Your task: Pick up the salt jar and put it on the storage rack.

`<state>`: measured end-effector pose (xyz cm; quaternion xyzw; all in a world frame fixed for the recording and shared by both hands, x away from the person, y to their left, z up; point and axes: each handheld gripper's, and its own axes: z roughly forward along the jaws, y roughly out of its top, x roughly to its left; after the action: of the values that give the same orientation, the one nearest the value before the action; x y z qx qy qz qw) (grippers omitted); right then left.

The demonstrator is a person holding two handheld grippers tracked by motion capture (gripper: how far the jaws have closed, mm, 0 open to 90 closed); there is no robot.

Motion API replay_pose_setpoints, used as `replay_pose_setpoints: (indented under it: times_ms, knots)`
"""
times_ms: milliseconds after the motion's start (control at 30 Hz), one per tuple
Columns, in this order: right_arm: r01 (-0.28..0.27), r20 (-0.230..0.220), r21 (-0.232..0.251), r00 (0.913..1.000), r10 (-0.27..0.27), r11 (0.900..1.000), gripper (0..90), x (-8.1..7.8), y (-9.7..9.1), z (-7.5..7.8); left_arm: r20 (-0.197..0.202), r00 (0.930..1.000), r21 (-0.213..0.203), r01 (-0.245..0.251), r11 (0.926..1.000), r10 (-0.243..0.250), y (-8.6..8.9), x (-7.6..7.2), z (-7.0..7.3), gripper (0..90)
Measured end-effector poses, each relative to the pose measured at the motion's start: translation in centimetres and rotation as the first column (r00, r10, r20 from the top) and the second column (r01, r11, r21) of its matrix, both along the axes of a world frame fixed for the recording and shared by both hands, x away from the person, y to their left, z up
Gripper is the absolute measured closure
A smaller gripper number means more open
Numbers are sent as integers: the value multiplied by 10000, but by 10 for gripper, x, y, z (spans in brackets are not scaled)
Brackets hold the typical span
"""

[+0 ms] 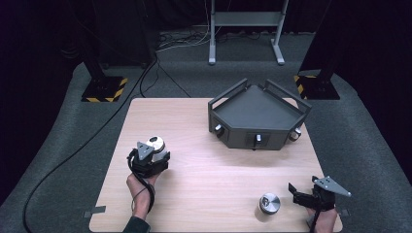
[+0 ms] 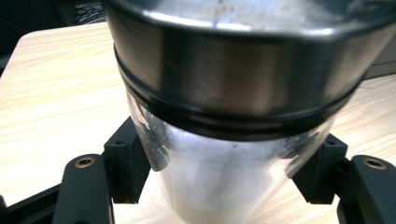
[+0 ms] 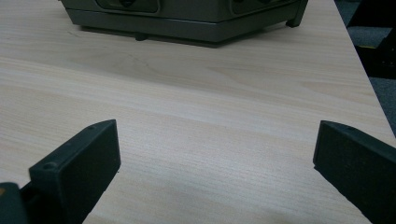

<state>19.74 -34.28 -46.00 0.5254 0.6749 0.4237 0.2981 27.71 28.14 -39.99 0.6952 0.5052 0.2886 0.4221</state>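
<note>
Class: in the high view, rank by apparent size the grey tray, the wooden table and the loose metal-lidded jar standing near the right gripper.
1. Wooden table, the largest by far.
2. Grey tray, covering much of the table's far right part.
3. Metal-lidded jar, smallest, although it stands nearest the camera, so the order is safe.

Dark grey tray, pale wooden table

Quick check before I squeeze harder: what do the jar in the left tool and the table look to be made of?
The jar has a clear body, glass or hard plastic by its see-through wall and glare, which I cannot tell apart. Its lid looks like brushed metal: silvery, streaked reflections, over a black ring. The table looks like pale wood or wood laminate, matte, with visible grain lines.
</note>
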Motion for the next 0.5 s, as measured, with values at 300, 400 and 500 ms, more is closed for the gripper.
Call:
replay_pose_setpoints:
  times_ms: [300, 400, 500]
  knots:
    - [5, -70, 243, 10000, -3, 9997, 0, 1, -4, 0, 33, 9994, 4, 336, 9994, -336, -12, 3, 6, 316]
    - [18, -67, 193, 10000, -17, 9998, 0, 1, -3, 0, -54, 9991, 61, 431, 9990, -431, -15, 5, 7, 316]
    - [32, -47, 193, 10000, -31, 9998, 0, 1, -3, 0, -87, 9988, 50, 491, 9988, -490, -17, 6, 8, 316]
